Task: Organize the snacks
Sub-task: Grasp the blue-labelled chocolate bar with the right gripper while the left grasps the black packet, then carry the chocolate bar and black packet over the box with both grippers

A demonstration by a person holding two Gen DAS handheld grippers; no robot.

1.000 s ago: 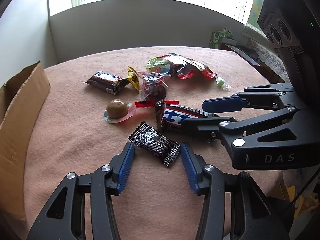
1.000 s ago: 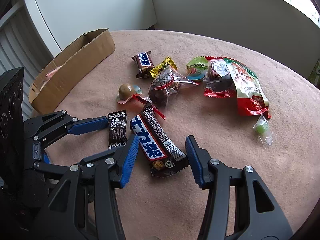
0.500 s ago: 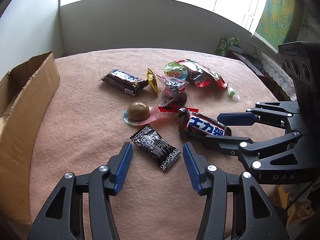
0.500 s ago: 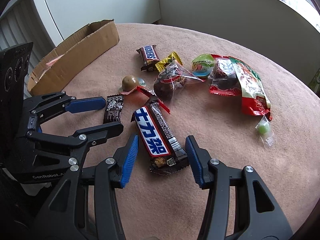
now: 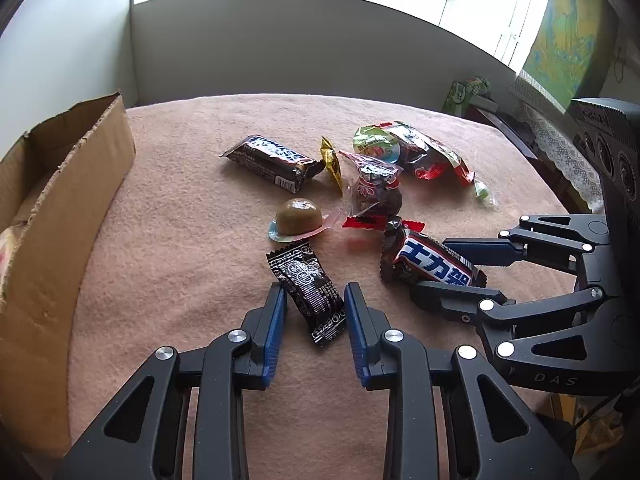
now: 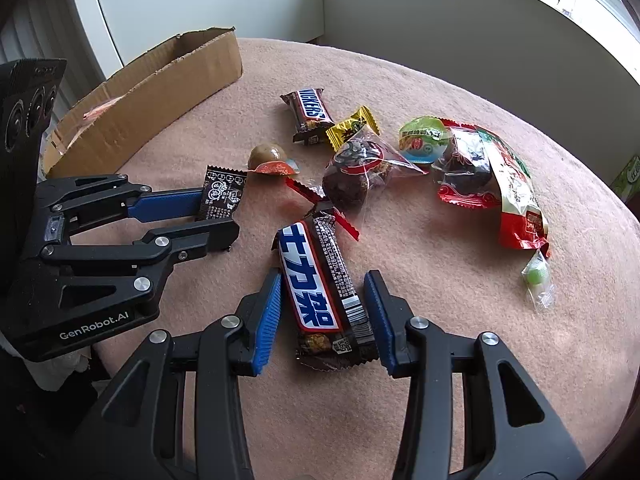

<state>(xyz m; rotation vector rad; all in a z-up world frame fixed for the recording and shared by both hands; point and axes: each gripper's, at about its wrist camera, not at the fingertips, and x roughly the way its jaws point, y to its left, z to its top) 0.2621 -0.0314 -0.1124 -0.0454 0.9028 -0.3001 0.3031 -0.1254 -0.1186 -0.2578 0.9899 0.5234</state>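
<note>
Both pick-ups look under way: the left gripper (image 5: 315, 307) has its fingers narrowed around the small black packet (image 5: 308, 290) on the tabletop, the right gripper (image 6: 324, 312) straddles the blue-lettered bar (image 6: 320, 292), neither yet pinched, so squeezing comes next.

Both tools' jaws narrower: left tool (image 5: 314, 308) around black packet (image 5: 307, 292), right tool (image 6: 322, 320) around chocolate bar (image 6: 320, 288).

right tongs (image 6: 322, 312) | apart, straddling blue-label bar (image 6: 320, 284) | cloth (image 6: 440, 280)

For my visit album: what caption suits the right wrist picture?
Right gripper open around a blue-labelled chocolate bar; left gripper straddling a small black snack packet, cardboard box behind.
</note>
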